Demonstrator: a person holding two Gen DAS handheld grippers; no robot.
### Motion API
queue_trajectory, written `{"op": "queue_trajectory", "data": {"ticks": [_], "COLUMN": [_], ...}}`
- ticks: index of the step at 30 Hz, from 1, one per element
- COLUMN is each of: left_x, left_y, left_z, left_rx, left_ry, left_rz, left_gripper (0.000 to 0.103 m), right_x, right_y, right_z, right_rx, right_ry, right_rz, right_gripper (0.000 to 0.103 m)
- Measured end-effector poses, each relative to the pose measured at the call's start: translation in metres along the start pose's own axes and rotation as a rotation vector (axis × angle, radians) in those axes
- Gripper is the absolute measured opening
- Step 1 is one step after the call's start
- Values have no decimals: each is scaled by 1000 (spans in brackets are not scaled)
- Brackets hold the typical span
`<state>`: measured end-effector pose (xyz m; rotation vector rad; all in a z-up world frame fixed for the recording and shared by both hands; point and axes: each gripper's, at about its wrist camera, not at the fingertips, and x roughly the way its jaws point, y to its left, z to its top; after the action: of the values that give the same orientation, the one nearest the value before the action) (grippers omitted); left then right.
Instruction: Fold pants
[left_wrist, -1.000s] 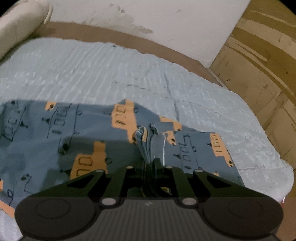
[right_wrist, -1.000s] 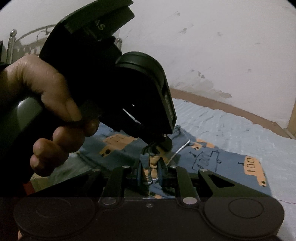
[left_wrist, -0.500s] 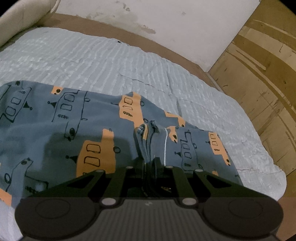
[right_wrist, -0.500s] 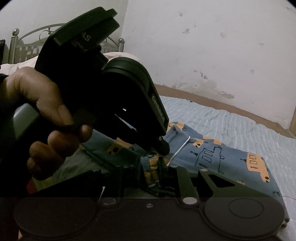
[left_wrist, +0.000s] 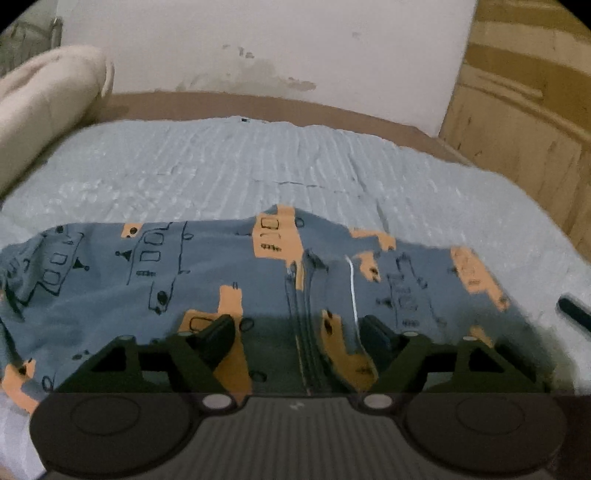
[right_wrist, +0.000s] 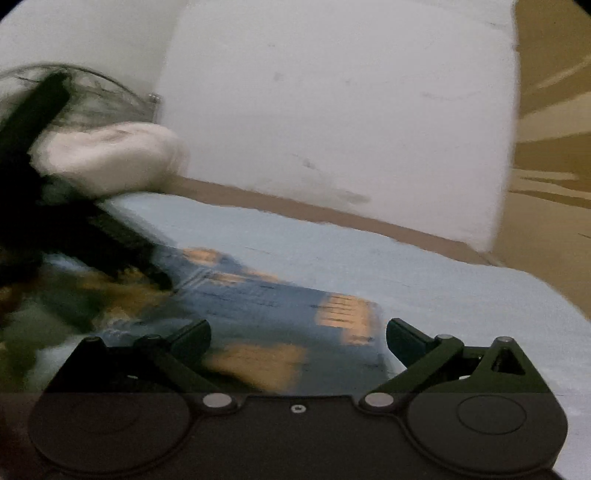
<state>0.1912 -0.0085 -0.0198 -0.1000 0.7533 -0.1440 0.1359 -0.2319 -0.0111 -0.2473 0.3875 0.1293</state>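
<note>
The blue-grey pants with orange truck prints lie spread on a light blue bedspread. Their waistband and white drawstring lie between the fingers of my left gripper, which is open just over the cloth. My right gripper is open and empty, low over the pants near their right edge. The right wrist view is motion-blurred. The other gripper's dark body shows blurred at its left.
A cream pillow lies at the bed's back left. A white wall and brown bed frame run behind the bed. A wooden wardrobe stands to the right. A dark object pokes in at the right edge.
Both grippers were shut on the waistband and have opened, letting the pants drop onto the bed. The right gripper has swung away to the right.
</note>
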Motion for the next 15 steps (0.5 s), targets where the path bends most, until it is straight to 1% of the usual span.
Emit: {"op": "queue_trajectory", "data": {"ticks": [1, 2, 4, 5, 7, 10, 12, 15], "left_x": [-2, -4, -9, -11, -16, -22, -26, -27], "left_y": [-2, -3, -2, -2, -3, -3, -4, -2], "left_z": [-4, -8, -15, -19, -25, -30, -29, -21], "left_rx": [16, 23, 13, 11, 15, 27, 24, 12], "left_ry": [-9, -12, -13, -18, -27, -31, -28, -20], "left_rz": [15, 24, 24, 25, 30, 38, 45, 53], "left_gripper": [83, 83, 85, 85, 87, 91, 93, 102], "right_x": [8, 14, 24, 24, 19, 8, 4, -1], "right_y": [-13, -22, -42, -49, -59, -60, -59, -60], "right_z": [-1, -2, -8, -11, -20, -33, -35, -31], "right_rx": [5, 13, 48, 74, 123, 124, 128, 120], "right_ry": [31, 63, 139, 154, 161, 151, 142, 123], "right_rz": [-56, -95, -151, -158, -154, -160, -158, -164], "right_gripper": [101, 101, 101, 102, 102, 102, 102, 102]}}
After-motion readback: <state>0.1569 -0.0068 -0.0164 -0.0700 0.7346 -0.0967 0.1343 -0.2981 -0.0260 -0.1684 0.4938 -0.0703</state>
